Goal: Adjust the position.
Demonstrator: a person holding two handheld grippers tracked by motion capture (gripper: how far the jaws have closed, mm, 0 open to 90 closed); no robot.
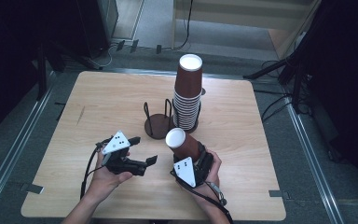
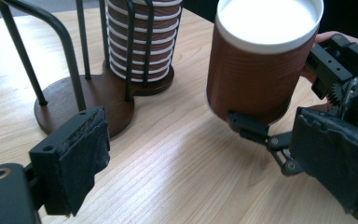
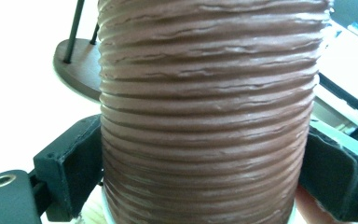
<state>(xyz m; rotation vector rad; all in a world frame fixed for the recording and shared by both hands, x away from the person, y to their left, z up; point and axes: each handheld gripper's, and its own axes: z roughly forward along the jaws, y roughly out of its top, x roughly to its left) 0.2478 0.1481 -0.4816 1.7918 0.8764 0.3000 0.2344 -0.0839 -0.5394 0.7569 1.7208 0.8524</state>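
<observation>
A: Where is the brown paper cup?
B: Upside down, tilted, clamped by the right hand-held gripper above the worktop, just in front of the wire cup holder with its stack of cups
A: The left hand-held gripper?
B: Jaws apart, nothing between them, beside the cup

brown ribbed cup between the black jaws (white rim); brown-and-white striped stack ahead of them; dark brown holder base; pale wood table
</observation>
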